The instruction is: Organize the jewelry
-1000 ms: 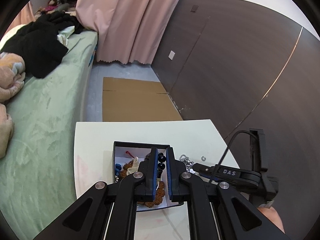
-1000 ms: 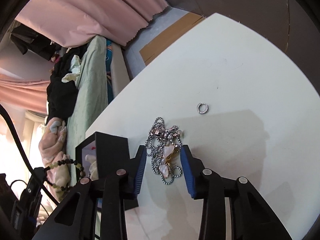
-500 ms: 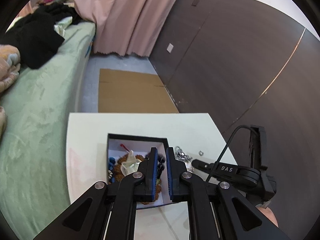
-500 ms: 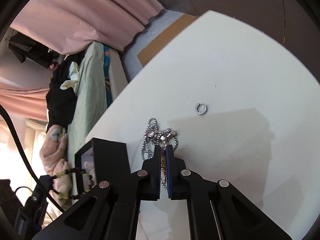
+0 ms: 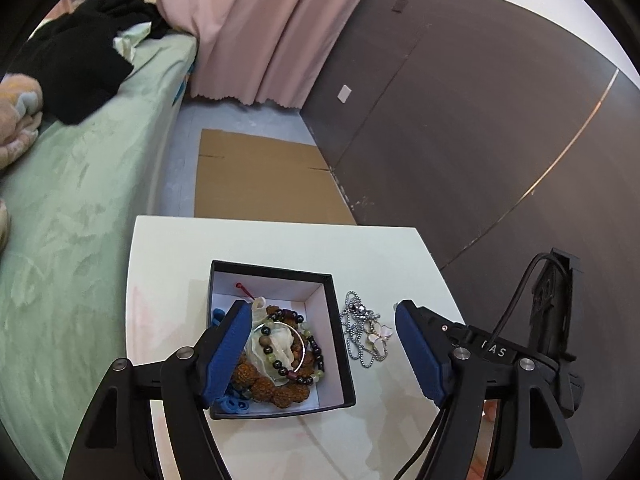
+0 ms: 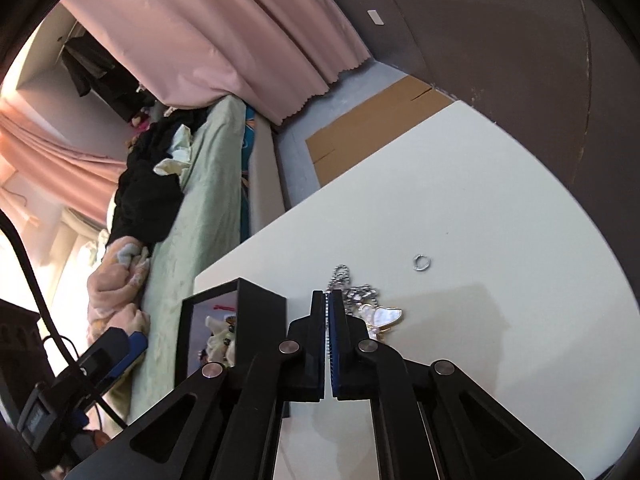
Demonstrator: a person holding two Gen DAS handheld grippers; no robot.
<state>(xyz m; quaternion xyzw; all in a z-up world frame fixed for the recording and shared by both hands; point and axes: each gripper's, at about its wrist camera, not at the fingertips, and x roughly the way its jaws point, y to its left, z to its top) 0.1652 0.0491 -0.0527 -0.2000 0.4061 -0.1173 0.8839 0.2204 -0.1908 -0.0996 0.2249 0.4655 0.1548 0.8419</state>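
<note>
Left gripper (image 5: 324, 350) gapes over the black square cardboard box (image 5: 340, 344); right gripper (image 6: 329, 308) pinches the silver ball-chain necklace (image 6: 362, 294)

a white table (image 5: 280, 248) carries a black jewelry box (image 5: 338, 320) with a white lining, standing near the middle of its top. just beside the box's right wall a silver ball-chain necklace (image 5: 360, 332) with a pale butterfly pendant (image 6: 380, 314) lies in a loose heap on the bare surface. a small silver ring (image 6: 421, 262) lies alone, near the chain.
</note>
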